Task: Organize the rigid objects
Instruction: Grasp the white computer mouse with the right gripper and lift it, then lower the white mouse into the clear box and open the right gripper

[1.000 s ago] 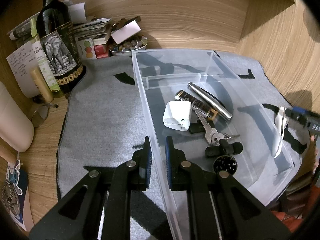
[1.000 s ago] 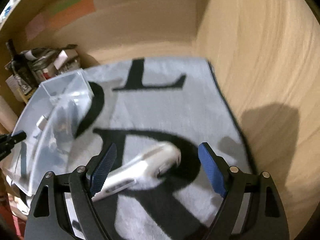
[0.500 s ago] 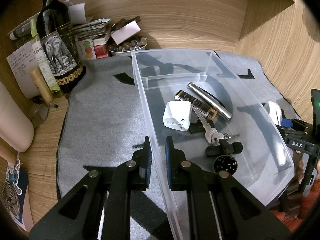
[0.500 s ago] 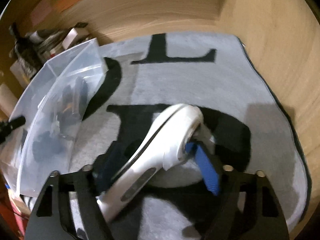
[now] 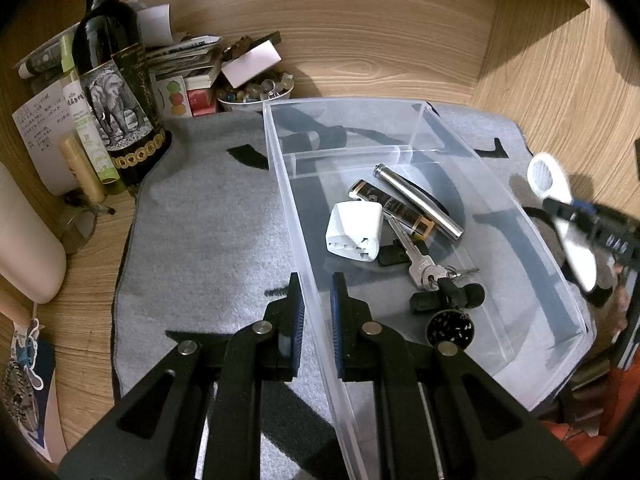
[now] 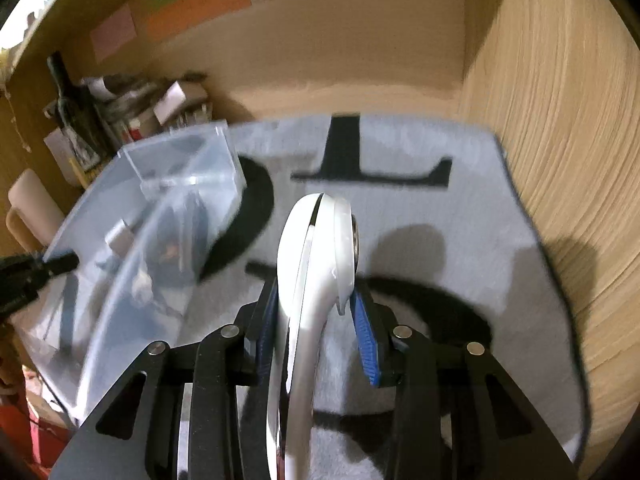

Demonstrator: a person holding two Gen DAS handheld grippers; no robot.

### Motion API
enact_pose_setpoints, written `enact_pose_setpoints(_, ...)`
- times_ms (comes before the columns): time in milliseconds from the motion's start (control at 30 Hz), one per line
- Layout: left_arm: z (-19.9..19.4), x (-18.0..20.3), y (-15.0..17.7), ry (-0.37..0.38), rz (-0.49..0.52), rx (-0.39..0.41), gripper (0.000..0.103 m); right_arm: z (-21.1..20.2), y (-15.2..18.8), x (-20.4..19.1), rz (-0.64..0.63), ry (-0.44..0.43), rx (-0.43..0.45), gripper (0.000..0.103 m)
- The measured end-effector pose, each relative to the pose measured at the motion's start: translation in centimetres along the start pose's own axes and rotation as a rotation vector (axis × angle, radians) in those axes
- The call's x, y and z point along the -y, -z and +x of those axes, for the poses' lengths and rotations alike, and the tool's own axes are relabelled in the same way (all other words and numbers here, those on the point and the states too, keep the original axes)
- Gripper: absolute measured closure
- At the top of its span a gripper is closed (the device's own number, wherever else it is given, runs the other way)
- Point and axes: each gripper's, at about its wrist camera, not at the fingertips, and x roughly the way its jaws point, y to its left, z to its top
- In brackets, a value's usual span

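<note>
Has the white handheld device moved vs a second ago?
Yes. The white device was lying on the grey mat; it now stands lifted between the closing right gripper jaws, its head up toward the black L on the mat.

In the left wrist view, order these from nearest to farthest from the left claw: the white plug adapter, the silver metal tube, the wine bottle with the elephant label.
1. White plug adapter: inside the clear bin, just ahead of the left claw.
2. Silver metal tube: deeper in the bin, to the right.
3. Wine bottle: outside the bin, far left by the wooden wall.
</note>
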Motion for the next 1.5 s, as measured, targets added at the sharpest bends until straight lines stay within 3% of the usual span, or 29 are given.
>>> enact_pose_setpoints(333, 0.0, 0.1, 0.0, 0.001, -0.001, 0.0, 0.093, -4.2, -4.9, -4.1, -0.107, -0.065, 0.17, 0.071)
enact_pose_setpoints(533, 0.0, 0.0, 0.0, 0.001, -0.001, 0.0, 0.093, -3.8, -6.5, -7.9, -0.189, -0.128, 0.191, 0.071)
enact_pose_setpoints(733, 0.0, 0.0, 0.0, 0.001, 0.0, 0.0, 0.093, -0.6, -6.8, -10.8, -0.242, -0.16, 0.119, 0.071)
enact_pose_setpoints(1100, 0.0, 0.1, 0.0, 0.004, -0.003, 0.001, 0.092, 4.8, -5.2, -13.2, -0.36, -0.14, -0.06, 0.071)
enact_pose_setpoints(1500, -0.1, 0.1, 0.1, 0.011, -0.003, 0.003, 0.092, 7.5, -3.6, -14.7, -0.458, -0.107, -0.17, 0.07)
